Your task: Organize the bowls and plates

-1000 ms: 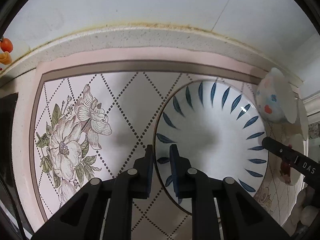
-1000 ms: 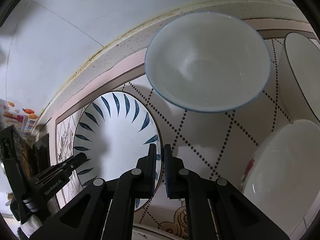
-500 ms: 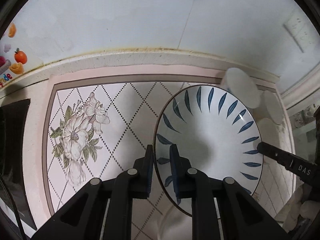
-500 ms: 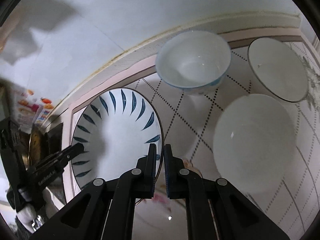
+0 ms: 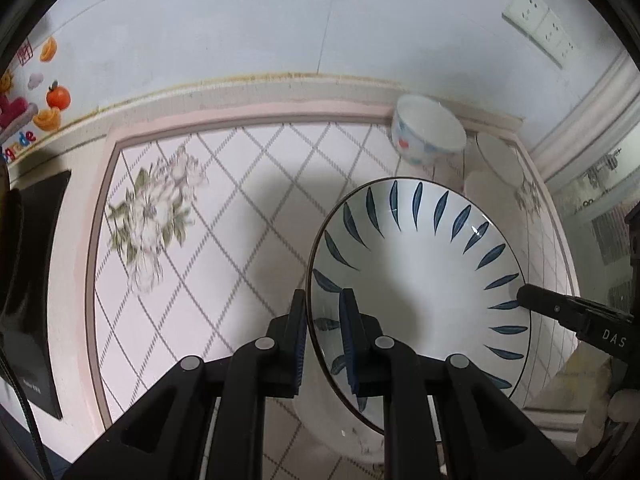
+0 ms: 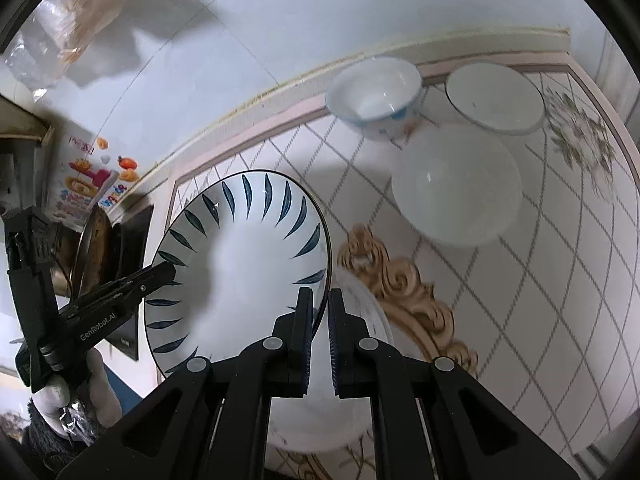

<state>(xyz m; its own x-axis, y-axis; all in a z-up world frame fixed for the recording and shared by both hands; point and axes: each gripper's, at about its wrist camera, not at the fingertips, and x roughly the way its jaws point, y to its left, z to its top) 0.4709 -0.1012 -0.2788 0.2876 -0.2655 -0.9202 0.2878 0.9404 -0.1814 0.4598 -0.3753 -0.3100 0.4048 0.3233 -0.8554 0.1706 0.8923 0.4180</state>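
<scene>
A white plate with dark blue leaf strokes [image 5: 420, 276] [image 6: 240, 264] hangs in the air above the tiled counter, held from both sides. My left gripper [image 5: 323, 324] is shut on its left rim, and my right gripper [image 6: 319, 320] is shut on its right rim. In the left wrist view the right gripper's finger [image 5: 560, 308] reaches the plate's far edge. Below the plate lies another white dish [image 6: 360, 312] [image 5: 340, 432], mostly hidden. At the back right stand a blue-patterned bowl [image 6: 376, 96] [image 5: 428, 130], a dark-rimmed bowl [image 6: 494, 100] and a plain white bowl [image 6: 458, 184].
The patterned counter mat [image 5: 224, 240] carries a flower print [image 5: 156, 208] at the left. A dark appliance [image 5: 28, 288] borders the mat's left edge. The white tiled wall [image 5: 280, 20] runs behind, with sockets [image 5: 540, 24] at the upper right. A gloved hand [image 6: 72, 392] holds the left gripper.
Both grippers have risen and drawn back with the plate between them. The counter and bowls look smaller and farther, and the white dish under the plate has come into sight.
</scene>
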